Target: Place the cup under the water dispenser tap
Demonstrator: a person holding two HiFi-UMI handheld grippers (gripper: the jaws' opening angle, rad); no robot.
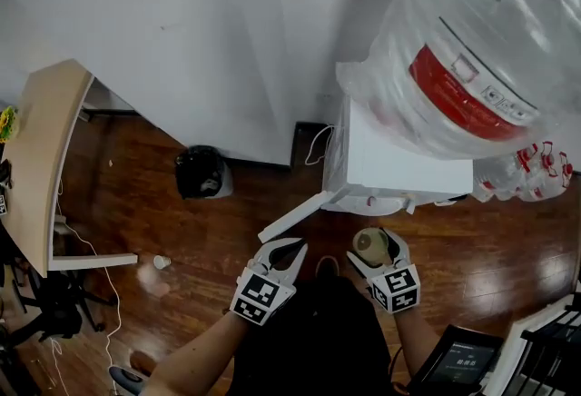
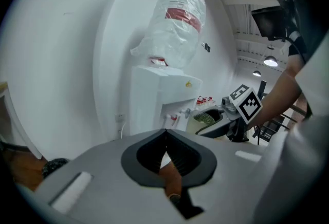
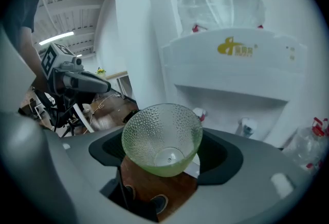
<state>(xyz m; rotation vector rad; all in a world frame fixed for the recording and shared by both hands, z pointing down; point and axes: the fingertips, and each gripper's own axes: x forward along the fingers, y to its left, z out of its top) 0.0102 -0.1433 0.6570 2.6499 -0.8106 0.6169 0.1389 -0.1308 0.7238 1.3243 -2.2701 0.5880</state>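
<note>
- This looks like an office: a white water dispenser [image 1: 399,158] stands against a white wall [image 1: 182,22] at the right of the head view, with a big plastic-wrapped bottle [image 1: 472,49] on top.
- A pale wooden desk [image 1: 45,140] runs down the left edge, above a black chair base [image 1: 41,317] and loose cables [image 1: 91,249] on the dark wooden floor [image 1: 227,222].
- A black bin [image 1: 201,172] sits by the wall at centre.
- A small screen [image 1: 458,362] shows at the lower right.
- Ceiling lamps [image 2: 271,61] hang at the upper right of the left gripper view.
</note>
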